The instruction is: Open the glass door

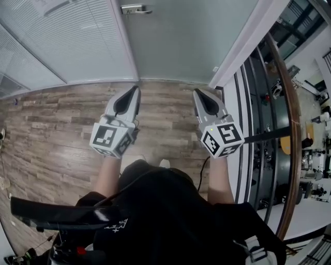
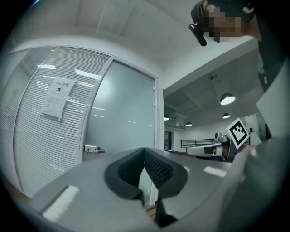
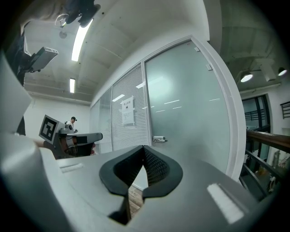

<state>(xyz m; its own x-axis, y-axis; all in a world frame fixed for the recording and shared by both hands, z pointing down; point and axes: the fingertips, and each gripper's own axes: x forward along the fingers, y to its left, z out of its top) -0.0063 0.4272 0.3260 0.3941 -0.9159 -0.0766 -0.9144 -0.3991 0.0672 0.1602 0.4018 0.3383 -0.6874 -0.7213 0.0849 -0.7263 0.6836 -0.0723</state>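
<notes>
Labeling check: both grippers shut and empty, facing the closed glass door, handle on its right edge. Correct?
No: the handle is at the glass door's left edge, as the right gripper view shows. Left gripper and right gripper are shut and empty.

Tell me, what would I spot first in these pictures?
The left hand-held gripper and the right hand-held gripper, both grey, shut and empty, point at a big frosted glass door straight ahead. Its silver handle sits at the door's left edge, and a wooden floor lies under them.
</notes>
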